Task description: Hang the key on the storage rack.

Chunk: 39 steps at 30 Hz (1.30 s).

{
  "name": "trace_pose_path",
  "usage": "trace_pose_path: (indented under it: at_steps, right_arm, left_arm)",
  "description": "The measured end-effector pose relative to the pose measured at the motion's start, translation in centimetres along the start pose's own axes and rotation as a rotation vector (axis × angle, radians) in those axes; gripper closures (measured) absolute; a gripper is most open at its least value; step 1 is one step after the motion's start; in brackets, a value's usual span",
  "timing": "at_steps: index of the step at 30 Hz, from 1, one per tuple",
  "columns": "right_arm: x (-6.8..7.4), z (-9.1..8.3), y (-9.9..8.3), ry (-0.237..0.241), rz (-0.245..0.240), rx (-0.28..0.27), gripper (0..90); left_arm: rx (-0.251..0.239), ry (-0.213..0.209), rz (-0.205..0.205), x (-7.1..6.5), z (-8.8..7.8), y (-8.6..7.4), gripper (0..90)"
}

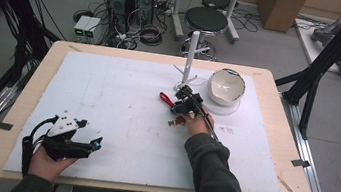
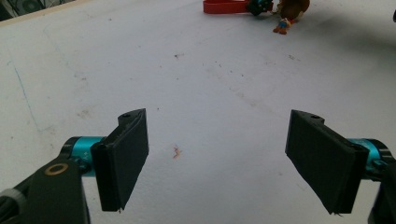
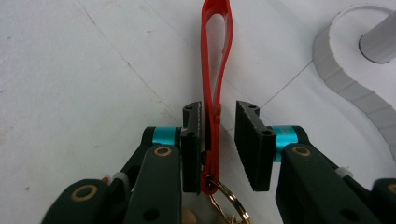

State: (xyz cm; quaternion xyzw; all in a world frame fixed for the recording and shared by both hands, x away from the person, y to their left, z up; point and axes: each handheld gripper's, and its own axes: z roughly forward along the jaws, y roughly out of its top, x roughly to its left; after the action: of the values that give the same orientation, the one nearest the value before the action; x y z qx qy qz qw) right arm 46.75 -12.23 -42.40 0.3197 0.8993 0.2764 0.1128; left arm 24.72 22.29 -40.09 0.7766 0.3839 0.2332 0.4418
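Note:
A red keychain strap (image 3: 217,46) lies on the white mat (image 1: 120,114), with a gold key ring (image 3: 226,198) at its near end. My right gripper (image 3: 218,112) has its jaws narrowly open around the strap: the left jaw touches it and a gap shows at the right jaw. In the high view this gripper (image 1: 175,108) sits at mid-table with the strap (image 1: 164,97) poking out to its left and a small toy charm (image 1: 174,123) beside the hand. My left gripper (image 1: 93,143) rests at the near left, wide open and holding nothing (image 2: 217,126).
A white bowl (image 1: 226,86) sits tilted on a round white base at the back right. A white upright post (image 1: 191,53) on a curved foot (image 3: 336,70) stands just behind the right gripper. The strap (image 2: 224,6) and charm (image 2: 286,18) lie far ahead of the left gripper.

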Motion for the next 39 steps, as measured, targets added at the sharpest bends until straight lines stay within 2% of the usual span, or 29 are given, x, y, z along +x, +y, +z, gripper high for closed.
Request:
trace_pose_path:
  at_steps: [15, 21, 25, 33, 39]
  right_arm:
    - [0.1, 0.0, 0.0, 0.011, 0.004, 0.001, 70.4]
    - [0.2, 0.1, 0.0, 0.022, 0.004, -0.001, 76.4]
    - [0.3, 0.1, 0.1, 0.037, -0.019, 0.003, 83.4]
    - [0.5, -0.2, 0.1, 0.027, -0.055, 0.010, 85.1]
    - [0.7, -1.2, 0.0, 0.023, -0.089, -0.028, 85.2]
  left_arm:
    - [0.000, 0.000, 0.000, 0.0, 0.0, 0.0, 21.7]
    - [0.000, 0.005, 0.001, -0.1, 0.0, 0.0, 21.8]
    - [0.000, 0.004, 0.001, -0.1, 0.0, 0.0, 21.8]
    - [-0.003, 0.007, 0.000, 0.0, -0.1, 0.0, 21.8]
    - [-0.006, 0.007, -0.003, -0.1, -0.1, 0.0, 21.7]
